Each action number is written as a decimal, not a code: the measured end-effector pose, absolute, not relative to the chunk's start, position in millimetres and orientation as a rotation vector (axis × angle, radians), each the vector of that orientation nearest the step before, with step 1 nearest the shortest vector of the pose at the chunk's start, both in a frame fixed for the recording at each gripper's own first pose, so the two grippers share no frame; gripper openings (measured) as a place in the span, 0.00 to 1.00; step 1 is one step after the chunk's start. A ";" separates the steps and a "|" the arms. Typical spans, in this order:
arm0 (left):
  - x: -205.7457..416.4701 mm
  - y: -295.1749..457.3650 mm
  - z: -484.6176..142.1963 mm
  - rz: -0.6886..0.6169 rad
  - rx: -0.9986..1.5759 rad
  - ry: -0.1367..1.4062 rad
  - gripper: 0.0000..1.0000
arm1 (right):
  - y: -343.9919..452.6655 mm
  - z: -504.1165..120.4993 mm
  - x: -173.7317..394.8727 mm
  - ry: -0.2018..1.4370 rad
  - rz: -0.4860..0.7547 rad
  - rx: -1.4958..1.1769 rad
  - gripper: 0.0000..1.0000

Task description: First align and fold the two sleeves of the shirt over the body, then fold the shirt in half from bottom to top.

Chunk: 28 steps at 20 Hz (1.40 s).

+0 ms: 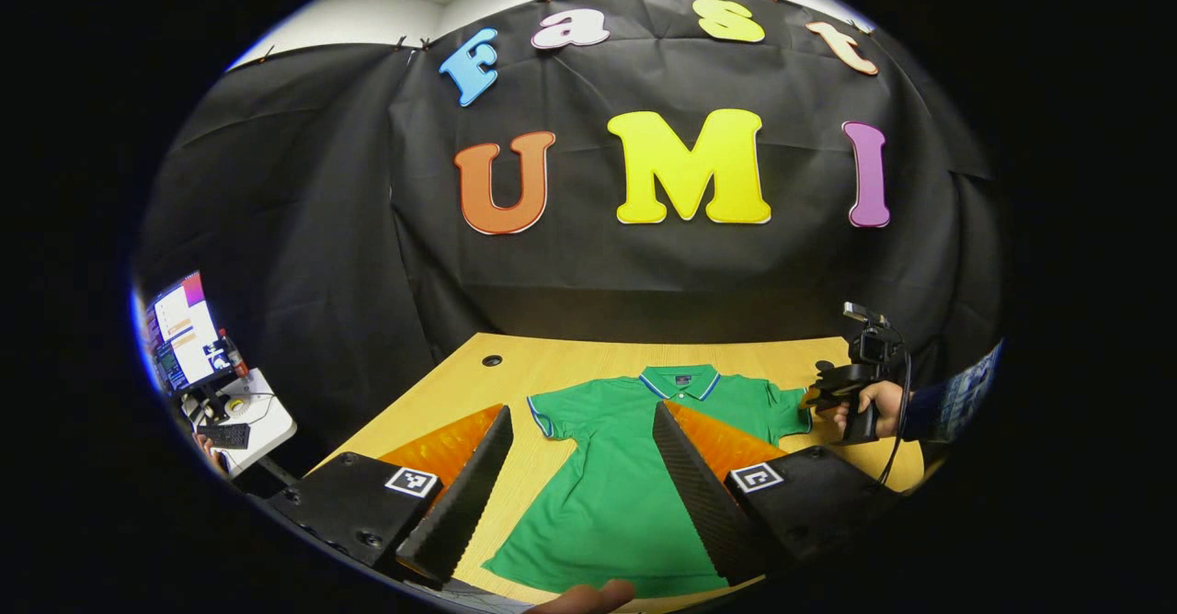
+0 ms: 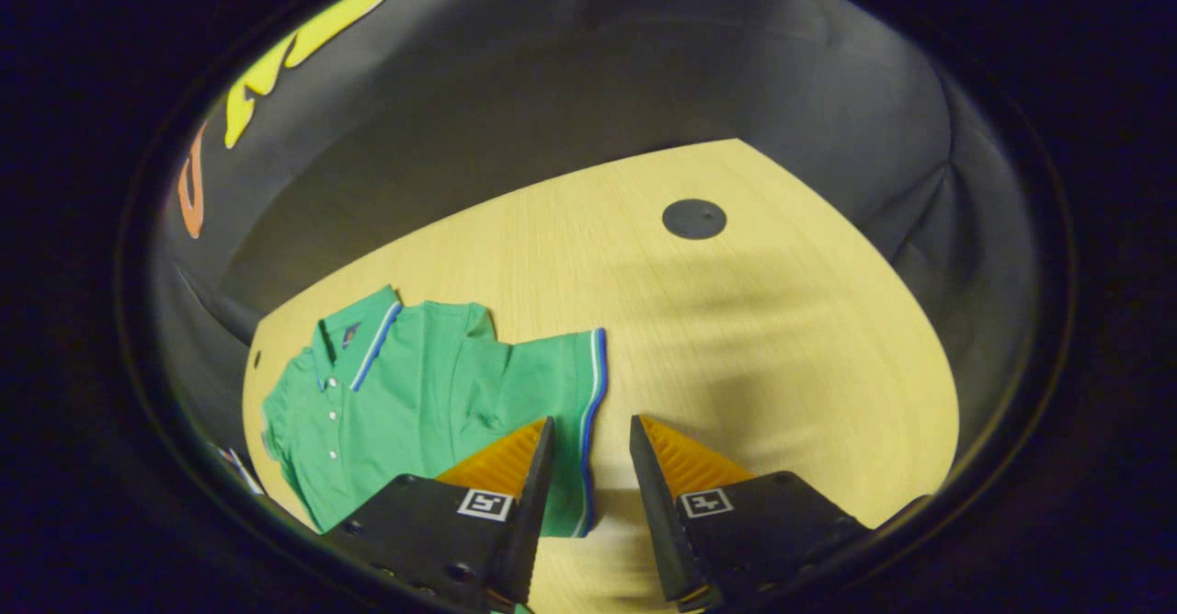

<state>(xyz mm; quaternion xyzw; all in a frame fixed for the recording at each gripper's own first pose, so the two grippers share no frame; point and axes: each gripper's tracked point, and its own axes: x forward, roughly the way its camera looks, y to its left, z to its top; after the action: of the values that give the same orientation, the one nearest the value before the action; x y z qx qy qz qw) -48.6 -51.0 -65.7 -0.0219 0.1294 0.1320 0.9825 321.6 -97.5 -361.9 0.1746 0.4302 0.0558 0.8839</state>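
A green polo shirt (image 1: 607, 476) with blue-striped collar and sleeve hems lies flat, front up, on the wooden table (image 1: 570, 366). My left gripper (image 1: 581, 409) hovers open and wide above the shirt's body, its left sleeve (image 1: 552, 412) between the fingers. In the left gripper view my right gripper (image 1: 818, 393), held by a hand (image 1: 887, 407), sits at the shirt's right sleeve (image 1: 782, 412). In the right gripper view my right gripper (image 2: 591, 423) is open, with the striped hem of that sleeve (image 2: 552, 375) running between its fingers; the shirt (image 2: 405, 403) spreads to the left.
The table (image 2: 754, 320) has a round dark cable hole (image 2: 694, 219) far from the shirt and another hole (image 1: 492, 359) near the back left corner. A monitor (image 1: 179, 329) and a small white stand (image 1: 253, 421) sit off the table's left. A fingertip (image 1: 588, 596) shows at the shirt's bottom hem.
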 end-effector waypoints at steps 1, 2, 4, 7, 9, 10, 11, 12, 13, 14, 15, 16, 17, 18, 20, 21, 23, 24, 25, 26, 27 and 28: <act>-47.8 -51.8 -65.8 0.266 -0.039 0.262 0.99 | -97.1 -363.2 323.7 0.888 0.126 0.344 0.52; -48.1 -52.5 -66.1 0.267 -0.036 0.266 0.99 | -95.7 -361.9 323.9 0.883 0.132 0.326 0.52; -49.8 -50.7 -65.9 0.275 -0.029 0.269 0.99 | -90.7 -368.6 323.5 0.904 0.133 0.302 0.46; -50.5 -49.5 -66.2 0.284 -0.028 0.276 0.99 | -88.2 -367.1 324.5 0.906 0.131 0.284 0.13; -51.6 -48.0 -66.0 0.286 -0.025 0.274 0.99 | -85.3 -362.8 321.2 0.903 0.134 0.252 0.04; -52.6 -46.9 -65.2 0.285 -0.024 0.270 0.99 | -81.0 -357.7 318.6 0.896 0.150 0.250 0.00; -52.8 -46.2 -64.3 0.283 -0.027 0.267 0.99 | -75.6 -350.9 316.4 0.886 0.165 0.252 0.00; -52.9 -44.6 -64.9 0.282 -0.031 0.263 0.99 | -71.8 -342.4 315.6 0.865 0.174 0.248 0.00; -53.6 -42.7 -65.7 0.282 -0.036 0.261 0.99 | -66.0 -333.7 314.9 0.850 0.187 0.254 0.00; -54.1 -40.1 -65.2 0.282 -0.043 0.258 0.99 | -58.4 -326.3 312.5 0.839 0.201 0.255 0.00; -55.2 -37.4 -64.4 0.284 -0.051 0.253 0.99 | -52.0 -319.7 310.2 0.830 0.216 0.249 0.00; -55.7 -33.8 -65.3 0.285 -0.060 0.251 0.99 | -46.4 -315.4 309.0 0.823 0.225 0.238 0.00; -57.6 -29.7 -66.4 0.286 -0.068 0.249 0.99 | -38.1 -309.8 307.4 0.818 0.239 0.233 0.00; -60.4 -24.3 -66.9 0.290 -0.076 0.247 0.99 | -26.7 -302.4 303.8 0.810 0.252 0.222 0.00; -63.5 -14.1 -69.7 0.295 -0.091 0.244 0.99 | -4.3 -288.6 301.0 0.794 0.274 0.209 0.00; -66.1 -7.9 -70.5 0.298 -0.096 0.241 0.99 | 6.0 -284.4 300.8 0.788 0.283 0.200 0.00; -69.2 4.7 -73.0 0.306 -0.105 0.239 0.99 | 27.7 -274.9 298.9 0.778 0.301 0.180 0.00; -69.8 14.0 -75.4 0.307 -0.114 0.239 0.99 | 43.8 -271.8 297.2 0.778 0.308 0.156 0.00; -70.3 19.6 -77.8 0.306 -0.118 0.240 0.99 | 50.9 -269.5 295.1 0.783 0.312 0.137 0.01; -68.7 24.7 -80.4 0.302 -0.119 0.244 0.99 | 58.1 -269.6 296.0 0.780 0.312 0.113 0.03; -65.7 30.0 -82.2 0.296 -0.119 0.244 0.99 | 60.5 -267.2 296.5 0.773 0.305 0.088 0.03; -61.4 34.5 -84.3 0.288 -0.119 0.245 0.99 | 64.7 -262.5 294.3 0.766 0.304 0.078 0.04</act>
<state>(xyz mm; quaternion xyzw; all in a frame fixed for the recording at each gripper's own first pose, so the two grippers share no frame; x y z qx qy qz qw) -61.4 34.5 -84.3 -0.0590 0.1217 0.1431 0.9804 294.3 64.7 -262.5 0.0377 0.3723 0.1476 0.9155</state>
